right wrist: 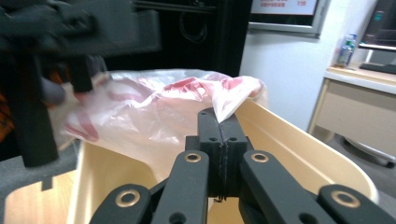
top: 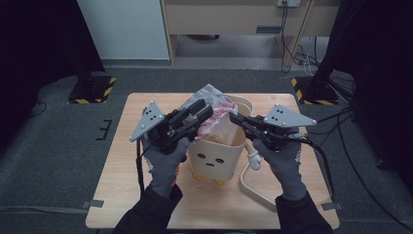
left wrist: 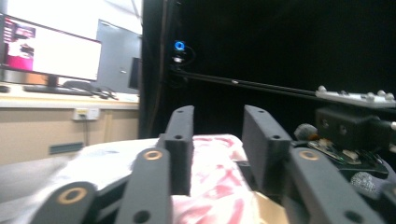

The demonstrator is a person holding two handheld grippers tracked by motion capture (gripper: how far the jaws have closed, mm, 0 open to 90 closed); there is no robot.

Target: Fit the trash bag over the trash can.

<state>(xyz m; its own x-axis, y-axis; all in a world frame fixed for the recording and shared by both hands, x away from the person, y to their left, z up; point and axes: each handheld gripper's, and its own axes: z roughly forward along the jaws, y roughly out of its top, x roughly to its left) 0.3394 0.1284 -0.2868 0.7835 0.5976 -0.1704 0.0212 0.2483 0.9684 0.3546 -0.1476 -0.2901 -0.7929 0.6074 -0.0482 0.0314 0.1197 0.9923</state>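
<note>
The plastic bag (right wrist: 154, 116) sits in the cream bin (top: 216, 151); your right gripper (right wrist: 219, 122) pinches its edge tight, your left gripper (left wrist: 217, 140) straddles it, jaws apart

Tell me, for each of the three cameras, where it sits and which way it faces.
High view: above the person's side, facing forward and down on the table; both gloved hands and tongs show.
Left gripper view: rides the left tongs, facing the plastic bag; jaws apart.
Right gripper view: rides the right tongs, facing the beige bin; jaws pinch the bag's edge.
All views share the bag.
</note>
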